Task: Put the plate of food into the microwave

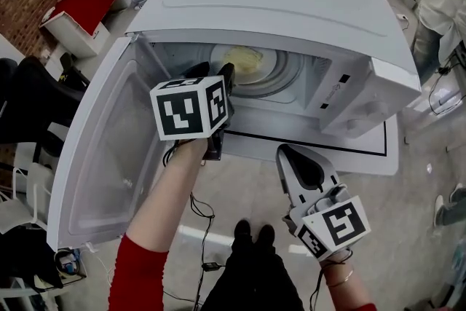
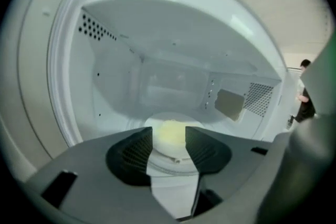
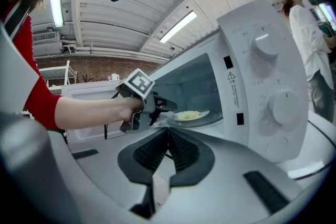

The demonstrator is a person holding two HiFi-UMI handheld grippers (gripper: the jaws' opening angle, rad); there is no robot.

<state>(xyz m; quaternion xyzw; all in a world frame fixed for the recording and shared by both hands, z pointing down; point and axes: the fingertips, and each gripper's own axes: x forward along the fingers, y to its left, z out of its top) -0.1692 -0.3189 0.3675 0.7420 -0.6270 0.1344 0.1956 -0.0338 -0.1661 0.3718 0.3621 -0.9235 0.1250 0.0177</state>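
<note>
White microwave [image 1: 291, 4] stood with its door [image 1: 102, 156] swung open. The plate of food [image 1: 244, 60] sat inside on the glass turntable [image 1: 284, 75]. The left gripper [image 1: 212, 71] was at the opening, jaws spread and gripping nothing, with the plate just beyond them. The right gripper [image 1: 285, 152] hung outside, jaws closed together and empty.

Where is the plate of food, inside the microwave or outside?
Inside: the white plate of yellow food sits on the turntable in the white microwave.

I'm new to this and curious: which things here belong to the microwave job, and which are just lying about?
In the job: microwave, its open door, plate of food inside, left gripper, right gripper.
Lying about: floor cables, red-topped stand, person in white coat.
</note>
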